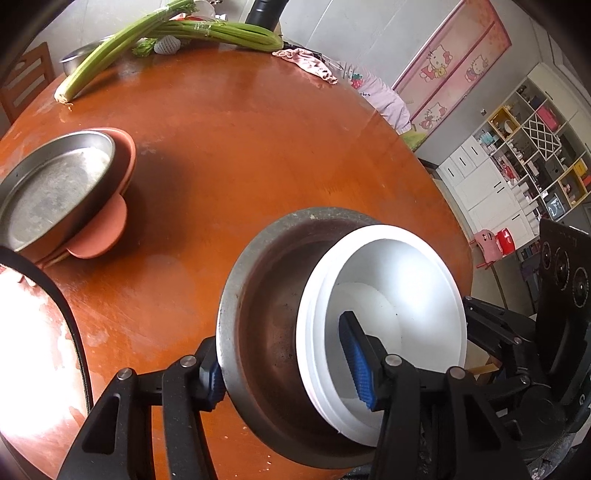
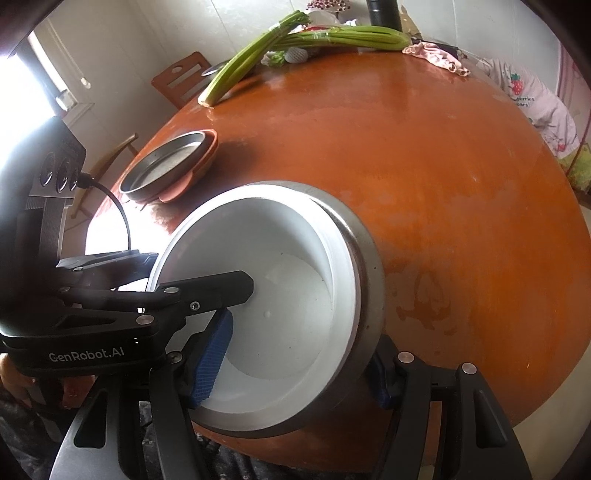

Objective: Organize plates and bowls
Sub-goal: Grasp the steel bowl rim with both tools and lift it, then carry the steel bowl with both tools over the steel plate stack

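A steel bowl (image 1: 266, 325) holds nested white bowls (image 1: 413, 295) near the table's near edge. My left gripper (image 1: 284, 369) is shut on this stack, one blue pad on the steel wall outside and the other inside the white bowl. In the right wrist view my right gripper (image 2: 295, 371) grips the same stack from the opposite side. It has one pad inside the white bowls (image 2: 280, 280) and one outside the steel bowl (image 2: 365, 266). The left gripper's finger (image 2: 229, 286) reaches in there from the left. A steel plate (image 1: 55, 184) (image 2: 166, 166) rests on salmon-pink plates (image 1: 107, 229) (image 2: 177, 192) at the left.
Everything stands on a round orange wooden table (image 1: 258, 147). Celery stalks (image 1: 140, 33) (image 2: 258, 51), a small steel bowl (image 1: 79, 55), a black bottle (image 2: 384, 14) and a pink cloth (image 1: 314, 62) lie along its far edge. A wooden chair (image 2: 181, 81) stands behind it.
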Motion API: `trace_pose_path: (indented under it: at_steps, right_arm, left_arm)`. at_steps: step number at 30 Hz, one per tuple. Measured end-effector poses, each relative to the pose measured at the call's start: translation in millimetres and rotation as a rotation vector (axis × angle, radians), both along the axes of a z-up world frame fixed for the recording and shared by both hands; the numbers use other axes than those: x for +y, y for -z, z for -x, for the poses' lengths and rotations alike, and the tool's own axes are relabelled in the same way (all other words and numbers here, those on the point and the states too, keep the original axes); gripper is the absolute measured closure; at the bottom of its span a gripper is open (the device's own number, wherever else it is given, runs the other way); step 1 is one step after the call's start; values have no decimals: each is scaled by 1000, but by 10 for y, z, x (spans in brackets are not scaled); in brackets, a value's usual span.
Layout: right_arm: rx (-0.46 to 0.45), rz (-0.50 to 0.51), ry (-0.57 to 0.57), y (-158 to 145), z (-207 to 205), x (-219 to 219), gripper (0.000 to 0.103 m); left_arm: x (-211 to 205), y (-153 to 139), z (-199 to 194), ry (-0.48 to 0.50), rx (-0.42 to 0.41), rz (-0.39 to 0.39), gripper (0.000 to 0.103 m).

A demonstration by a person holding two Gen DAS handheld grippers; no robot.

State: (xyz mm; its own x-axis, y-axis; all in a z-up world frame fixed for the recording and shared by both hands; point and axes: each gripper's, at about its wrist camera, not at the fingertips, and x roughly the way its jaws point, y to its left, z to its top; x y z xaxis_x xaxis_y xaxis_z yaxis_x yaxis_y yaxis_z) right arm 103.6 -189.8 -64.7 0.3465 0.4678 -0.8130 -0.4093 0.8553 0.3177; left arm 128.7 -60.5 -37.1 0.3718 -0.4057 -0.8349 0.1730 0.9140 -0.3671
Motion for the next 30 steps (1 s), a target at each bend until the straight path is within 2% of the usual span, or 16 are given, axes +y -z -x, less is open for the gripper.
trace_pose_path:
  at_steps: [10,30]
  right_arm:
    - [-38,4,-40,-206,-133,187,36]
    - [-92,7,-173,-545,-557,998,36]
  left_arm:
    - [227,-182,-45,-49,-31,10,50]
    - [1022,-508,-252,-193,-73,-25,49]
